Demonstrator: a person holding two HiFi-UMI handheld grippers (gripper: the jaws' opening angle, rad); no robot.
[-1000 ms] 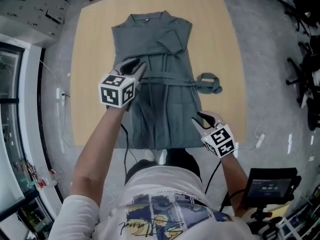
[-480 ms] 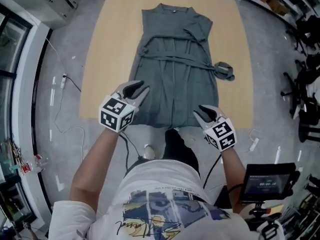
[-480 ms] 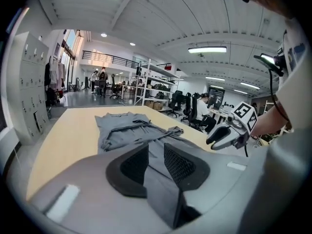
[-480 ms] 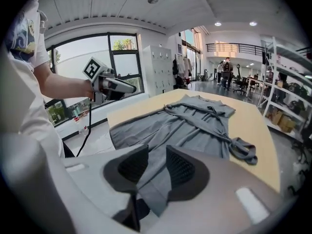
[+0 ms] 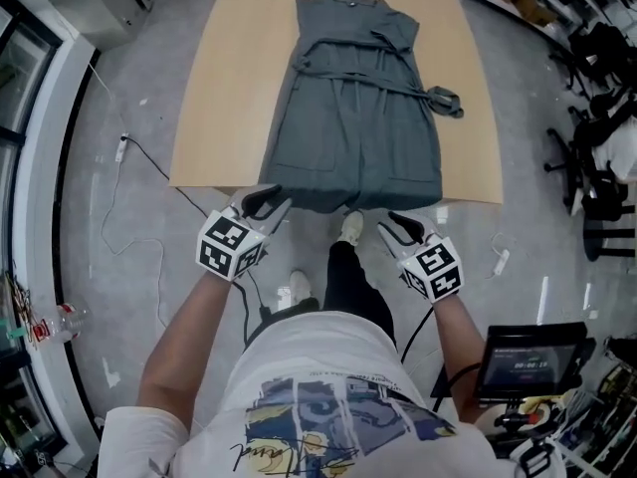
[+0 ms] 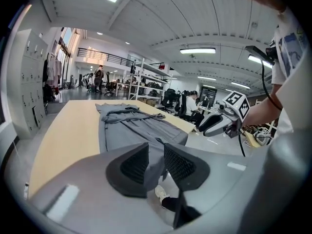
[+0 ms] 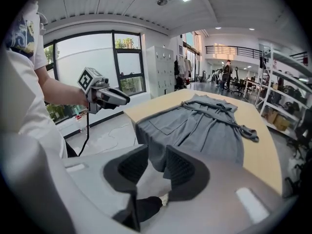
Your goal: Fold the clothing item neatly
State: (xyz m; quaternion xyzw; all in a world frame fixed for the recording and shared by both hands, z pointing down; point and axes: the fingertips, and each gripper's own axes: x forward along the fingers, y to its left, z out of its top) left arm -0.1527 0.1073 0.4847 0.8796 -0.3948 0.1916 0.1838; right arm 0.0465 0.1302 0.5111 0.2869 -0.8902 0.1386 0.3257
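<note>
A grey sleeveless dress [image 5: 358, 118] lies flat on the wooden table [image 5: 229, 98], collar far, its hem hanging a little over the near edge. Its belt ends in a knot [image 5: 445, 101] at the right. My left gripper [image 5: 267, 202] is at the hem's left corner, jaws slightly apart. In the left gripper view [image 6: 156, 162] grey cloth [image 6: 131, 128] shows in the gap, with no pad pressing on it. My right gripper [image 5: 396, 227] hangs just short of the hem near the right corner. It is open over the floor, with the dress [image 7: 204, 126] ahead of it [image 7: 156, 167].
The person stands at the table's near edge, shoes [image 5: 350, 227] on the grey floor. A cable [image 5: 129, 197] runs along the floor at the left. A small monitor [image 5: 528, 361] stands at the lower right, and office chairs [image 5: 597, 167] are at the right.
Both grippers have drawn back from over the dress to its hem, the left from the waist. The person has stepped back, so the whole table shows. The dress has stayed put.
</note>
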